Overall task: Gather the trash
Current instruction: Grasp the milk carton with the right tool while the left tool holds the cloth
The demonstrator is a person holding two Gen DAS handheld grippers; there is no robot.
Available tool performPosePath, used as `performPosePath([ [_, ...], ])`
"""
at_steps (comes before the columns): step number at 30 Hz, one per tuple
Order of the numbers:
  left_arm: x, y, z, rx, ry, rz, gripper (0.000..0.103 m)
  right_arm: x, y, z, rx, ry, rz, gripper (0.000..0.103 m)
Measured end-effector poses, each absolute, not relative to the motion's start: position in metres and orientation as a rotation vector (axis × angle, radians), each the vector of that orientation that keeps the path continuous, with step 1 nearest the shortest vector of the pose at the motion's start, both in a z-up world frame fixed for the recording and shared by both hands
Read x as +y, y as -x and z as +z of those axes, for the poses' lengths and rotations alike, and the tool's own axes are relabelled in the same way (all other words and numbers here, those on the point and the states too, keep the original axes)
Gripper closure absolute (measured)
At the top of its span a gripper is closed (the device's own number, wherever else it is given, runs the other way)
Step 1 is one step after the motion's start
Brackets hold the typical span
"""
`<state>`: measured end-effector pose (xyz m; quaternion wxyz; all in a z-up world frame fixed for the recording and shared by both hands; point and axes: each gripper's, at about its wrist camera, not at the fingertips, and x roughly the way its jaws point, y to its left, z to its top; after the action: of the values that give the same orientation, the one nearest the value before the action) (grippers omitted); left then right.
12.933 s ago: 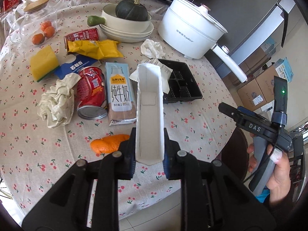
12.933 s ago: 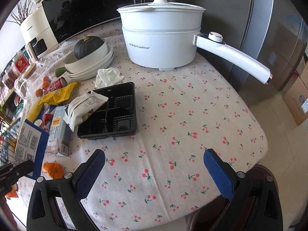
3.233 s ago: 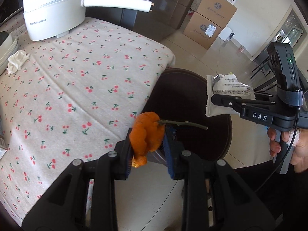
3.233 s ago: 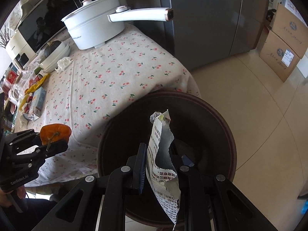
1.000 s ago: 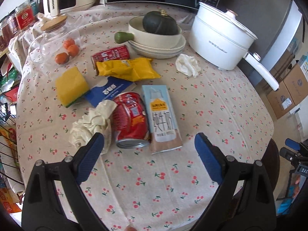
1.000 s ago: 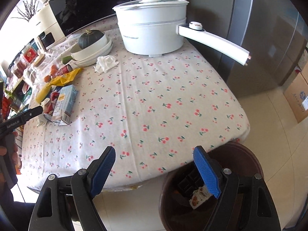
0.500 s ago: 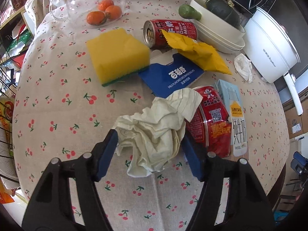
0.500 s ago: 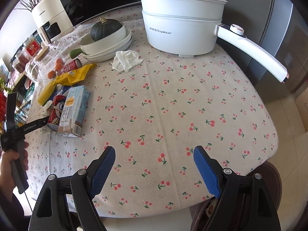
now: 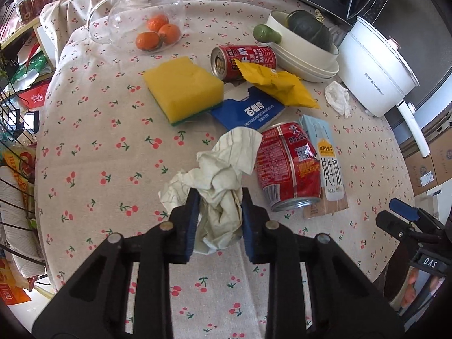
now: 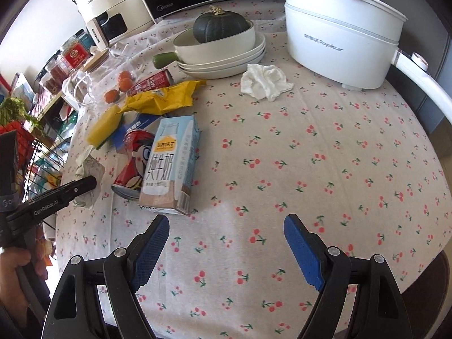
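My left gripper [image 9: 219, 214] is shut on a crumpled cream paper wad [image 9: 223, 175] that rests on the cherry-print tablecloth; it also shows in the right wrist view [image 10: 87, 169]. Beside it lie a red can [image 9: 288, 166] and a milk carton [image 9: 325, 163], also seen in the right wrist view [image 10: 169, 163]. A blue packet [image 9: 251, 110], a yellow wrapper [image 9: 276, 84], a second red can [image 9: 243, 62] and a white tissue [image 10: 265, 82] lie further back. My right gripper [image 10: 226, 243] is open and empty above the table's near edge.
A yellow sponge [image 9: 183, 87], a glass jar with oranges [image 9: 141, 19], stacked bowls with a squash [image 10: 220, 48] and a white electric pot [image 10: 336, 34] stand on the table. A dark bin's rim [image 10: 435, 279] shows below the table's right edge. A wire rack [image 9: 14, 169] stands left.
My left gripper has closed from wide open onto the cream paper wad. My right gripper has moved in over the table toward the milk carton, still open.
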<state>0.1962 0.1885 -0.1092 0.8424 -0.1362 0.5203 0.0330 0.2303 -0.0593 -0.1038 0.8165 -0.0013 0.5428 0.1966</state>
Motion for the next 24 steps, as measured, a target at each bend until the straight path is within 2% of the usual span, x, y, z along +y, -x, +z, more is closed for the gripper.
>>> performPosePath([
  [5, 0.2, -0.182, -0.105, 1.094, 0.291, 0.055, 0.074, -0.016, -0.23, -0.122, 1.144, 0.039, 0.484, 0.019],
  [8, 0.203, -0.18, -0.104, 1.095, 0.299, 0.045, 0.074, -0.002, -0.233, -0.133, 1.136, 0.056, 0.493, 0.024],
  [10, 0.203, -0.179, -0.104, 1.095, 0.307, 0.039, 0.074, 0.002, -0.235, -0.139, 1.141, 0.051, 0.503, 0.036],
  [11, 0.202, -0.179, -0.104, 1.096, 0.312, 0.036, 0.074, 0.002, -0.236, -0.141, 1.146, 0.048, 0.511, 0.039],
  [12, 0.201, -0.18, -0.104, 1.098, 0.318, 0.032, 0.074, 0.002, -0.237, -0.144, 1.15, 0.046, 0.52, 0.049],
  [24, 0.17, -0.184, -0.099, 1.099, 0.301, -0.032, 0.074, -0.067, -0.218, -0.12, 1.191, 0.112, 0.431, 0.051],
])
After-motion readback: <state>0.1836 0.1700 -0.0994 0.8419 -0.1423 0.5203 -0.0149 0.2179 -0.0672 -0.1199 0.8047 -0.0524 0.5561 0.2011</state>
